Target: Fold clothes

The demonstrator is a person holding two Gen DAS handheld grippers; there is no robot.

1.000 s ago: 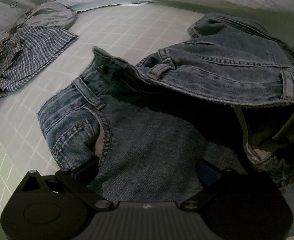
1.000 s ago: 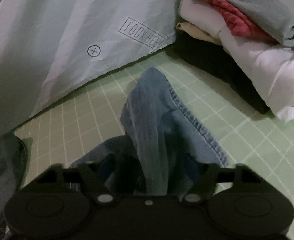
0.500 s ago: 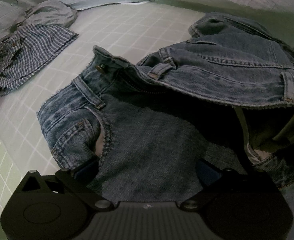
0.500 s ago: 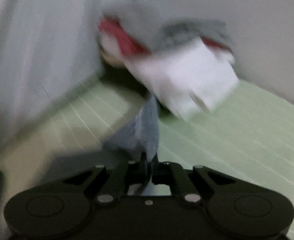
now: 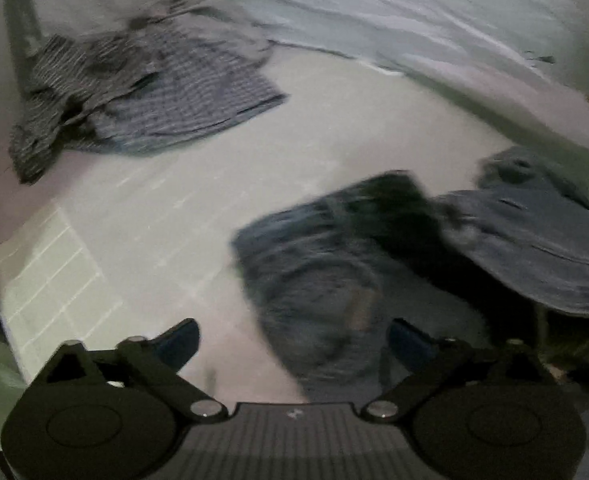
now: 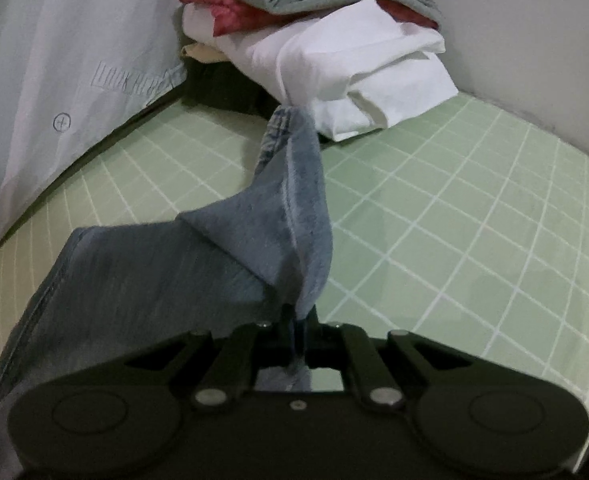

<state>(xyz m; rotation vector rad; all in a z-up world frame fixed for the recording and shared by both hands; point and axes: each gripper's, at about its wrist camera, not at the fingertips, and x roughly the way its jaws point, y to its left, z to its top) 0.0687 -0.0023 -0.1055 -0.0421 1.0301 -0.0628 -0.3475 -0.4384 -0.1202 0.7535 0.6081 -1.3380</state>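
Note:
Blue jeans (image 5: 318,280) lie crumpled on the checked bedsheet (image 5: 198,216), blurred, low and right in the left wrist view. My left gripper (image 5: 292,334) hovers over their left edge with its jaws wide and closing. Denim shows under the gap near the right finger (image 5: 404,338), but no pad presses on it. In the right wrist view my right gripper (image 6: 294,314) is shut on a fold of a jeans leg (image 6: 254,240). The leg rises as a ridge ahead of the jaws and drapes down to the left.
A blue-checked shirt (image 5: 166,96) lies bunched at the upper left, with a pale duvet (image 5: 414,24) behind it. A stack of folded clothes (image 6: 326,40), grey, red and white, sits at the far end of the green grid sheet (image 6: 474,208). A white printed cover (image 6: 54,60) lies at left.
The right gripper has shut on the jeans leg and drawn it up and along. The left gripper has swung left, so the jeans now sit to its right and the checked shirt is nearer.

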